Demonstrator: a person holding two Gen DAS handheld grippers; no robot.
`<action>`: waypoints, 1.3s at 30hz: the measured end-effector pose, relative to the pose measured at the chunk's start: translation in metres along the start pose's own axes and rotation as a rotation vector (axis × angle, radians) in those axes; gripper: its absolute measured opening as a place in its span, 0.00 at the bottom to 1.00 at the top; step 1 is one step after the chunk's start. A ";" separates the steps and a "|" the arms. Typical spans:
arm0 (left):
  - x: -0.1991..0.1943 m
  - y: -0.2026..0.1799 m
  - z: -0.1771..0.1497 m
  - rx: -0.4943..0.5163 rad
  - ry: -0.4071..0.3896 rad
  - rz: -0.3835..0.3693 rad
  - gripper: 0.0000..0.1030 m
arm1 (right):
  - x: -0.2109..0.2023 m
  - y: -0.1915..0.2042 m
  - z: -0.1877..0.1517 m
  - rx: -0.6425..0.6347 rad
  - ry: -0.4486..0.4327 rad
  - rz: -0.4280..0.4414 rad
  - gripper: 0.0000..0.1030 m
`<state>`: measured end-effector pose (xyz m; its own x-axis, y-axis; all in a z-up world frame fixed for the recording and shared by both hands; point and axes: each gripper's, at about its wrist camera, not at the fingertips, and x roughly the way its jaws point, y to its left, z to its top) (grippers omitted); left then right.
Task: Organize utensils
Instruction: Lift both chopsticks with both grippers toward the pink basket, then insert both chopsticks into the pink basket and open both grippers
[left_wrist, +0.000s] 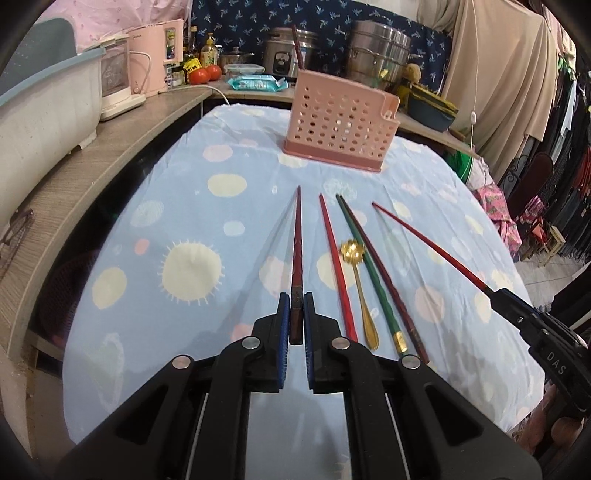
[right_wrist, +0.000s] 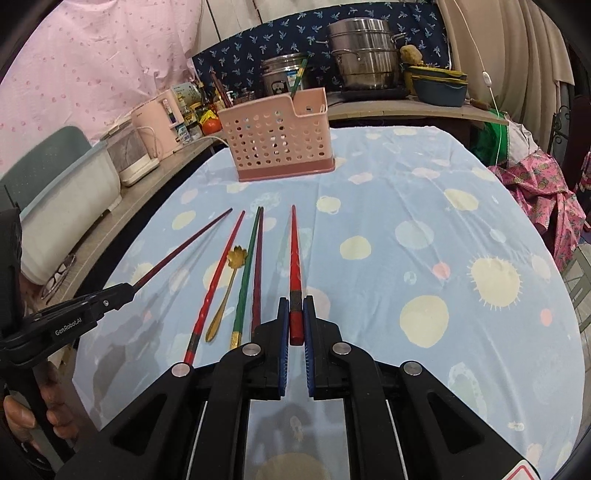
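Two pairs of black tongs each grasp a single chopstick by its thick end above the counter (left_wrist: 147, 192), draped in a pale blue cloth with cream spots. The left tongs (left_wrist: 296, 310) are clenched on a dark maroon chopstick (left_wrist: 297, 236); the right tongs (right_wrist: 295, 314) are clenched on a bright red chopstick (right_wrist: 294, 254). Both sticks jut forward, their tips toward the pink perforated plastic utensil holder (left_wrist: 340, 122) standing at the far side of the cloth.

Left lying between them are another red chopstick (left_wrist: 338, 269), a small gold spoon with a flower-shaped bowl (left_wrist: 360, 291), and a green chopstick (left_wrist: 369, 273) touching a dark maroon one (left_wrist: 388, 280).

Gripped only at the butt, each long stick could pivot or slip in the pads, and a wavering tip may strike the holder's rim or nudge the light holder over rather than drop inside.
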<state>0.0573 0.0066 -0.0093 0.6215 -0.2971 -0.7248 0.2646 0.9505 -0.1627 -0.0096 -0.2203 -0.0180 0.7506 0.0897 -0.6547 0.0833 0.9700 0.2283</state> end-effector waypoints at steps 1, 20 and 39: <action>-0.003 0.001 0.004 -0.003 -0.009 0.000 0.07 | -0.004 -0.001 0.004 0.003 -0.012 0.001 0.07; -0.032 0.002 0.111 -0.025 -0.222 -0.008 0.07 | -0.036 -0.012 0.108 0.039 -0.244 0.032 0.07; -0.059 -0.019 0.236 0.003 -0.398 -0.084 0.07 | -0.038 -0.019 0.219 0.066 -0.408 0.091 0.07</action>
<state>0.1892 -0.0150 0.1945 0.8343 -0.3861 -0.3936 0.3282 0.9214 -0.2081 0.1034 -0.2914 0.1605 0.9537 0.0649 -0.2937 0.0362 0.9446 0.3264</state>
